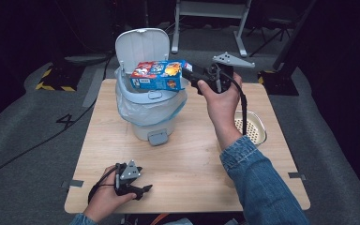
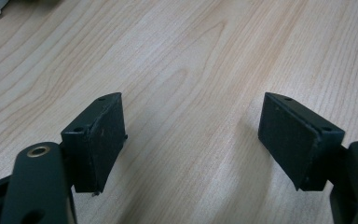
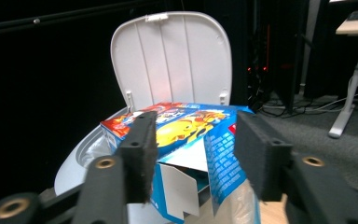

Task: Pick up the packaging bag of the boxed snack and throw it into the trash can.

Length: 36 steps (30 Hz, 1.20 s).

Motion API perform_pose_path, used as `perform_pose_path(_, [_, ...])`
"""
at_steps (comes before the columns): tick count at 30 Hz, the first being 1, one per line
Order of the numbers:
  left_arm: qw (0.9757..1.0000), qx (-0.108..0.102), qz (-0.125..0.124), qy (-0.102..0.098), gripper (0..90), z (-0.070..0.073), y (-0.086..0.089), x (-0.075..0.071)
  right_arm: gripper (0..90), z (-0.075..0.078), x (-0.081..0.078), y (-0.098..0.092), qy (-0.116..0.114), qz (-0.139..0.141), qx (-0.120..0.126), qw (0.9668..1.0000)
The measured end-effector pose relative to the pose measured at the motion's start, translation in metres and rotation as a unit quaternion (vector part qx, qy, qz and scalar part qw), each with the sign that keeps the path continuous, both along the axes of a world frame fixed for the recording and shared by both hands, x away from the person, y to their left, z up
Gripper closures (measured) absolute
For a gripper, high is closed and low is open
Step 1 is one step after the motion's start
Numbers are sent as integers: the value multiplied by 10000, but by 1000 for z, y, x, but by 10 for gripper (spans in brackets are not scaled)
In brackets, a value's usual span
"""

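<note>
A colourful carton (image 1: 158, 75) lies across the rim of a white pedal bin (image 1: 150, 105) at the upper centre of the high view, its lid raised and a plastic liner spilling over the edge. The right gripper (image 1: 187, 74), at the box's right end, has its jaws parted; in the right gripper view they stand either side of the carton's opened flap with a gap showing, so the box looks released rather than held. It seems delivered to the bin but not yet dropped inside. At the lower left, the left gripper (image 1: 143, 190) rests wide open and empty on the pale wooden table (image 1: 187, 164). A perforated tray (image 1: 255, 126) sits at the table's right edge. Grey carpet and dark surroundings frame the scene.
</note>
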<state>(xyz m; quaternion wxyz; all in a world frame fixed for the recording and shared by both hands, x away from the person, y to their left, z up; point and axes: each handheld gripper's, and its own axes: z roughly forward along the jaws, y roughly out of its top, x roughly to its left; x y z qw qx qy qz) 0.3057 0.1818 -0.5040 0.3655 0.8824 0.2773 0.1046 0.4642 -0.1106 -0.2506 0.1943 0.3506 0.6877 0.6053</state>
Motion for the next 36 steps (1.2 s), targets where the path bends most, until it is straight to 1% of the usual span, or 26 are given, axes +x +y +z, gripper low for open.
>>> perform_pose_path(2, [10000, 0, 1, -1, 235, 0, 0, 0, 429, -1, -1, -3, 63, -21, -31, 10000])
perform_pose_path(3, [10000, 2, 3, -3, 235, 0, 0, 0, 427, -2, -3, -5, 68, -5, -54, 10000])
perform_pose_path(5, [10000, -5, 7, -2, 236, 0, 0, 0, 411, -4, -4, -9, 94, 21, -176, 9998])
perform_pose_path(6, [10000, -5, 7, -2, 236, 0, 0, 0, 426, -8, -7, -12, 138, 71, -236, 9996])
perform_pose_path(7, [10000, -5, 8, -2, 236, 0, 0, 0, 426, -8, -7, -12, 138, 71, -236, 9996])
perform_pose_path(9, [10000, -3, 6, -2, 235, 0, 0, 0, 531, -11, -8, -14, 147, 130, -428, 9989])
perform_pose_path(10, [10000, -4, 3, -4, 236, 0, 0, 0, 624, -14, -7, -15, 178, 191, -649, 9975])
perform_pose_path(11, [10000, -4, 3, -4, 236, 0, 0, 0, 624, -14, -7, -15, 178, 191, -649, 9975])
perform_pose_path(12, [10000, -3, 7, -2, 236, 0, 0, 0, 677, -15, -6, -14, 210, 202, -719, 9970])
perform_pose_path(13, [10000, -4, 7, -2, 236, 0, 0, 0, 766, -16, -4, -14, 146, 215, -801, 9964])
perform_pose_path(14, [10000, -3, 6, -2, 236, 0, 0, 0, 766, -16, -4, -14, 146, 215, -801, 9964])
perform_pose_path(15, [10000, -5, 7, -1, 236, 0, 0, 0, 869, -13, -2, -14, 38, 206, -847, 9962])
perform_pose_path(16, [10000, -5, 7, -1, 236, 0, 0, 0, 869, -13, -2, -14, 38, 206, -847, 9962])
perform_pose_path(17, [10000, -3, 6, -1, 236, 0, 0, 0, 900, -9, -1, -14, -51, 214, -860, 9961])
perform_pose_path(20, [10000, -3, 5, -1, 235, 0, 0, 0, 900, -5, -1, -12, -90, 221, -884, 9958])
perform_pose_path(22, [10000, -5, 5, 0, 235, 0, 0, 0, 900, 1, -3, -9, -253, 196, -834, 9960])
perform_pose_path(23, [10000, -6, 6, 0, 235, 0, 0, 0, 900, 1, -3, -9, -253, 196, -834, 9960])
perform_pose_path(24, [10000, -6, 6, 0, 235, 0, 0, 0, 900, 3, -5, -8, -324, 194, -776, 9963])
perform_pose_path(26, [10000, -6, 5, 0, 235, 0, 0, 0, 900, 8, -8, -6, -400, 264, -653, 9967])
perform_pose_path(27, [10000, -5, 5, 1, 235, 0, 0, 0, 900, 10, -8, -4, -450, 308, -631, 9965])
perform_pose_path(28, [10000, -3, 3, 0, 235, 0, 0, 0, 900, 11, -8, 1, -495, 336, -665, 9960])
perform_pose_path(31, [10000, -3, 2, 0, 235, 0, 0, 0, 887, 10, -7, 6, -523, 399, -637, 9958])
perform_pose_path(32, [10000, -3, 2, 1, 235, 0, 0, 0, 847, 9, -6, 12, -544, 448, -601, 9957])
perform_pose_path(33, [10000, -5, 3, 1, 235, 0, 0, 0, 847, 9, -6, 12, -544, 448, -601, 9957])
perform_pose_path(34, [10000, -3, 3, 0, 235, 0, 0, 0, 807, 8, -4, 19, -521, 455, -663, 9954])
perform_pose_path(36, [10000, -4, 4, 1, 235, 0, 0, 0, 792, 7, -3, 23, -482, 466, -709, 9952])
